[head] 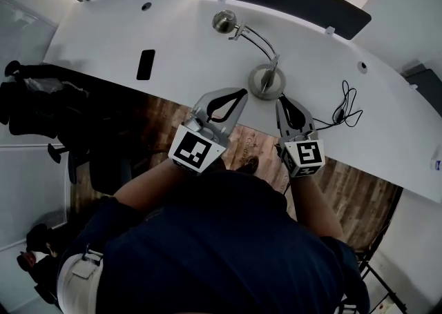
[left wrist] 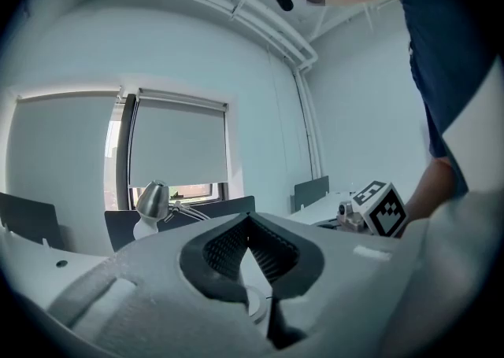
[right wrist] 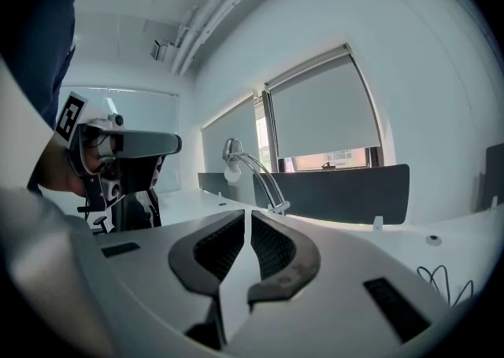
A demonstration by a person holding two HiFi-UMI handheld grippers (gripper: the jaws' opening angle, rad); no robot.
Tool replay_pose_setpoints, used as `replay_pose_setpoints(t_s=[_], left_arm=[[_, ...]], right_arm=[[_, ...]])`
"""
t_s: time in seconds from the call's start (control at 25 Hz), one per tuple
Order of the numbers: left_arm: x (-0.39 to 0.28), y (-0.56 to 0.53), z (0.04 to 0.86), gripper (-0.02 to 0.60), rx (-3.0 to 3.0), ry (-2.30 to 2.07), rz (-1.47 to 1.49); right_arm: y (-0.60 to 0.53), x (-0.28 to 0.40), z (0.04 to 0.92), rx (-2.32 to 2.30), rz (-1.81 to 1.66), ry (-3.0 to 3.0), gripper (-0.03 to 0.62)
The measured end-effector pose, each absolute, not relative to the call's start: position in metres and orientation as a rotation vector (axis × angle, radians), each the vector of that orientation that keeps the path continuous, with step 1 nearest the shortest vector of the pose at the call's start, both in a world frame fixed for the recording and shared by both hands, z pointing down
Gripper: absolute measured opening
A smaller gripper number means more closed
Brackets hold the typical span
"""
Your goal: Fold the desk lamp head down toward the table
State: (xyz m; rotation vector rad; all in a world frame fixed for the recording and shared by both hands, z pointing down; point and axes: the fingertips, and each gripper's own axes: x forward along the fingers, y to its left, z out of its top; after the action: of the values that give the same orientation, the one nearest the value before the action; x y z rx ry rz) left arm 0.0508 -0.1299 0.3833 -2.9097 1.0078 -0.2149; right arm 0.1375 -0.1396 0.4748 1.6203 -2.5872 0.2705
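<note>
Desk lamp point(head: 266, 79) stands upper centre in my head view on the white bench point(head: 103, 36), its head point(head: 224, 21) raised up-left of the round base. Black phone point(head: 146, 64) lies off to the left. My left gripper point(head: 242, 92) is pinched closed on nothing, lower left of the base. The right gripper point(head: 281, 101) sits lower right, open just a sliver and empty too. Black cable point(head: 345, 105) is further right.

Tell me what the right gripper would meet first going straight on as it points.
Probably the desk lamp's round base. The right gripper points over the table edge toward it, and nothing shows between them; depth is unclear, so it might graze the stem instead.
</note>
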Motion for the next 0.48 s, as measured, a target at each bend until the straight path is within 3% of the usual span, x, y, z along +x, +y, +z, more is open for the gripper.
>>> replay_pose_setpoints(t_s=[0.48], left_arm=[[0.051,-0.175,0.373,0.017,-2.769,0.984,-0.298]], right_arm=[[-0.182,0.142,0.507,1.66,0.313,-2.484,0.089]])
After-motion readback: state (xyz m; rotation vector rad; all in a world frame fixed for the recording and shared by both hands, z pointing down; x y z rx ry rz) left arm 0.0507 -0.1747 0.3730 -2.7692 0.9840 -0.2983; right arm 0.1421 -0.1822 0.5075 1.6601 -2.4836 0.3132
